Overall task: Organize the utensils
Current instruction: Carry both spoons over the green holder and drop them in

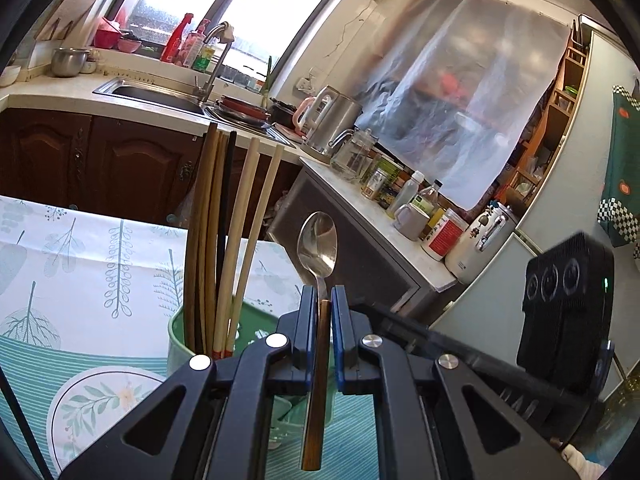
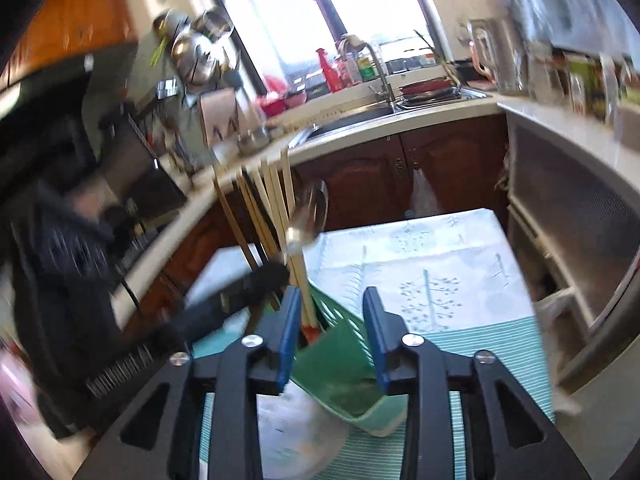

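Note:
My left gripper (image 1: 324, 306) is shut on the brown handle of a metal spoon (image 1: 317, 246), whose bowl points up. Just left of it a green utensil holder (image 1: 176, 336) stands on the table with several chopsticks (image 1: 224, 232) upright in it. In the blurred right wrist view my right gripper (image 2: 332, 316) is open, with nothing pressed between its blue pads (image 2: 290, 320). The green holder (image 2: 344, 364) lies just beyond and below them. The chopsticks (image 2: 272, 208), the spoon (image 2: 310, 212) and the black left gripper (image 2: 256, 284) show to its left.
The table carries a leaf-print cloth (image 1: 80, 248); its far edge faces dark wooden cabinets (image 1: 120, 160). Behind are a sink (image 1: 160, 94) with a tap and a counter (image 1: 360, 200) crowded with a kettle, jars and bottles. A black device (image 1: 568, 304) stands close on the right.

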### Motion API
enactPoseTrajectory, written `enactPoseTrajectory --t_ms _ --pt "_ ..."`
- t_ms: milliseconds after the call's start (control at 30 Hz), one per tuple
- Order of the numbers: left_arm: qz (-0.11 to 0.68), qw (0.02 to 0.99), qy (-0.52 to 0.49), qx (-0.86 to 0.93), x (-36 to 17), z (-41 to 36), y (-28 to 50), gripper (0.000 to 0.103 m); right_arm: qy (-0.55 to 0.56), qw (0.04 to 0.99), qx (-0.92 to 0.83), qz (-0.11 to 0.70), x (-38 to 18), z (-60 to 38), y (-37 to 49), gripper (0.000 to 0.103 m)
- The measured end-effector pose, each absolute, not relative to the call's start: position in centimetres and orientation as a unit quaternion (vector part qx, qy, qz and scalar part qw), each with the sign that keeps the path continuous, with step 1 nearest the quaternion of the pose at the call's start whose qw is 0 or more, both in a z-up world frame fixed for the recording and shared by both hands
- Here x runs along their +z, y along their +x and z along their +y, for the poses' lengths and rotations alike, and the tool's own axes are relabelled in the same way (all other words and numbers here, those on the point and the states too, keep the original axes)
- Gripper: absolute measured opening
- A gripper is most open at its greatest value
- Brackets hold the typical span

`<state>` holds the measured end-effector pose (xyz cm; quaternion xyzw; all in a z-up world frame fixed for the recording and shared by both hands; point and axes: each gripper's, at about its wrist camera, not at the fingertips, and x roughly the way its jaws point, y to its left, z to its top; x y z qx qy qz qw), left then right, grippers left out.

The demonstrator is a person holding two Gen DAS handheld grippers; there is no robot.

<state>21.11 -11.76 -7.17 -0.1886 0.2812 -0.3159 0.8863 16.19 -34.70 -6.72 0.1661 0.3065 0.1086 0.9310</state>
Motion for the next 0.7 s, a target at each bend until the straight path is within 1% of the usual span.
enactPoseTrajectory --t_ms 167,300,333,367,400,433,500,533,667,700 --pt "0.285 0.881 -0.176 -0.333 -7.3 -11.5 19.9 0.005 0.250 0.910 0.131 0.302 -5.7 -37.8 16.6 0.037" --pt "0.286 0.880 -0.164 -0.343 -7.0 -11.8 19.2 0.005 0.272 0.900 0.138 0.311 -5.6 -38.6 17.9 0.036" --pt "0.286 0.879 -0.161 -0.347 -6.9 -11.9 19.1 0.005 0.275 0.898 0.142 0.312 -5.7 -38.7 18.2 0.035" --pt "0.287 0.877 -0.158 -0.352 -6.8 -12.0 19.0 0.005 0.279 0.896 0.148 0.312 -5.7 -38.8 18.3 0.029" --pt "0.288 0.876 -0.156 -0.355 -6.7 -12.1 18.8 0.005 0.282 0.893 0.154 0.314 -5.8 -39.0 18.5 0.026" --pt "0.288 0.875 -0.151 -0.359 -6.6 -12.3 18.6 0.005 0.283 0.893 0.155 0.315 -5.9 -38.6 18.6 0.019" --pt "0.288 0.875 -0.144 -0.361 -6.3 -12.5 18.5 0.005 0.285 0.895 0.154 0.306 -5.9 -38.8 18.7 0.010" --pt "0.290 0.875 -0.140 -0.362 -6.3 -12.6 18.5 0.005 0.284 0.898 0.155 0.299 -5.8 -38.7 18.5 0.004" --pt "0.295 0.877 -0.125 -0.359 -6.0 -12.8 18.5 0.005 0.250 0.915 0.129 0.290 -5.5 -37.7 16.9 0.003" --pt "0.299 0.876 -0.120 -0.359 -6.0 -13.0 18.6 0.007 0.242 0.918 0.124 0.290 -5.5 -37.4 16.7 0.003"
